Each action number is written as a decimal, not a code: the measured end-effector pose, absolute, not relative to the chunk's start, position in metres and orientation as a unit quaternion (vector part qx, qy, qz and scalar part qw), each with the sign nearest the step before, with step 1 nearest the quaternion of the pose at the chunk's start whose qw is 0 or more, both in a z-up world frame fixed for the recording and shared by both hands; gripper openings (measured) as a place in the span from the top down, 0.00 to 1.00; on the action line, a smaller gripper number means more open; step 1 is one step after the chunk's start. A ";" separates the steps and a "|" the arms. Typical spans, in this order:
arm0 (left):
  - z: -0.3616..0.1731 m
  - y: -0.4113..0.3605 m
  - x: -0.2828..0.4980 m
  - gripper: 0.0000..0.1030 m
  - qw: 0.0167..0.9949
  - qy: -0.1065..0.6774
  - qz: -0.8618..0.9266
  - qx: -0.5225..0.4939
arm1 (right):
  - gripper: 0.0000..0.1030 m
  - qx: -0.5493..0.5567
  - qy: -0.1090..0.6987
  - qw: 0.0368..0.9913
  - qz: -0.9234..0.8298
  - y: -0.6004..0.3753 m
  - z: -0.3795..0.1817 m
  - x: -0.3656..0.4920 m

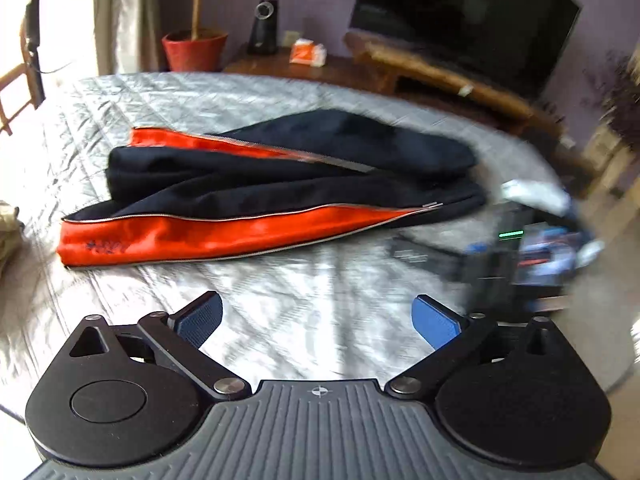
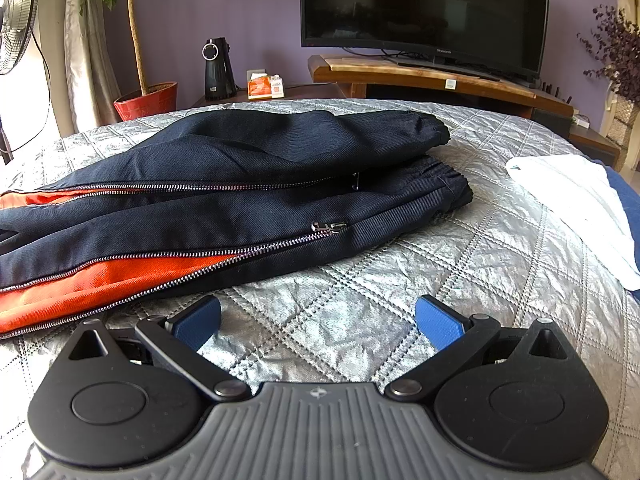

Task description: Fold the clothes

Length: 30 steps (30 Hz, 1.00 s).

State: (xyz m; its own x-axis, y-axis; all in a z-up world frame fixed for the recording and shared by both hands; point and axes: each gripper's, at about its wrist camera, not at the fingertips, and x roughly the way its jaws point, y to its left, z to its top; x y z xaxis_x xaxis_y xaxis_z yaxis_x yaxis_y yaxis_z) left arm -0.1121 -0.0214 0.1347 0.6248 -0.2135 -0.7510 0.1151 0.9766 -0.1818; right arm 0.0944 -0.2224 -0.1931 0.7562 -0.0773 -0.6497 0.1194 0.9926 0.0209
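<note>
A navy pair of trousers [image 2: 224, 168] with orange zip-open panels [image 2: 120, 276] lies folded lengthwise on the silver quilted bed cover [image 2: 360, 280]. In the left wrist view the same trousers [image 1: 280, 168] lie ahead, orange panel [image 1: 200, 232] nearest. My left gripper [image 1: 316, 316] hovers open above the cover, short of the trousers, nothing between its blue pads. My right gripper [image 2: 318, 320] is open too, just before the trousers' near edge, empty. The right gripper shows as a blurred dark shape [image 1: 520, 256] at the right of the left wrist view.
A folded white cloth [image 2: 576, 208] lies on a blue item at the bed's right side. Beyond the bed stand a TV [image 2: 424, 8] on a wooden stand [image 2: 420, 76], a red plant pot [image 2: 148, 100], a black speaker [image 2: 218, 68] and a fan [image 2: 16, 20].
</note>
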 end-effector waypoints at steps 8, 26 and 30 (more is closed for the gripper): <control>0.186 -0.071 -0.174 0.00 0.887 0.455 -0.071 0.034 | 0.00 0.030 0.345 0.937 -0.053 -0.223 -0.193 0.095; 0.236 -0.089 -0.258 0.00 0.890 0.445 -0.085 0.058 | 0.00 0.030 0.345 0.937 -0.053 -0.223 -0.192 0.096; 0.239 -0.087 -0.264 0.00 0.891 0.443 -0.087 0.053 | 0.00 0.030 0.345 0.937 -0.053 -0.223 -0.192 0.096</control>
